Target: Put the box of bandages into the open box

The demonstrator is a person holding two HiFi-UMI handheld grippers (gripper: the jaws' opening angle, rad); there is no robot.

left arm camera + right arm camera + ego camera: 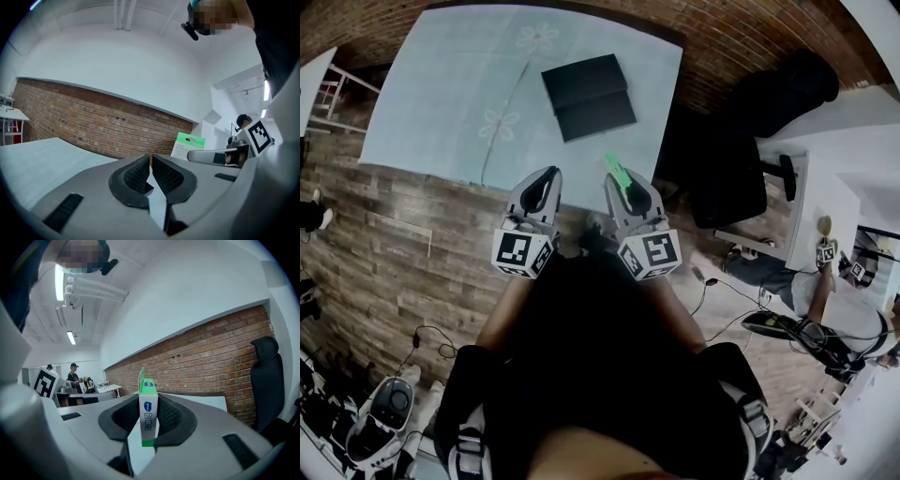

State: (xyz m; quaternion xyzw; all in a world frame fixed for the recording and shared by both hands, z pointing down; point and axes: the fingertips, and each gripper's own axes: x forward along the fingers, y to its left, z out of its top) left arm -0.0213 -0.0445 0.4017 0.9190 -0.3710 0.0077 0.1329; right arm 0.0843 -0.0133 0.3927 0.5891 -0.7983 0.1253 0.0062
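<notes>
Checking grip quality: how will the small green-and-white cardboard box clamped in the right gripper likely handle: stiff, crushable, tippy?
The small green-and-white cardboard box looks thin and probably light. Its walls look uncrushed between the pads of the right gripper, though harder squeezing may dent it. Tall and narrow, it would likely tip if set on end.

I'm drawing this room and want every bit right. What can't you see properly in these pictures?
- Inside of the open box: head view, too dark and small to tell what it holds; neither gripper view shows it.
- Box of bandages: right gripper view shows only its narrow end; the right gripper covers its sides.
- Floor under the person: head view, hidden by the person's body.
</notes>
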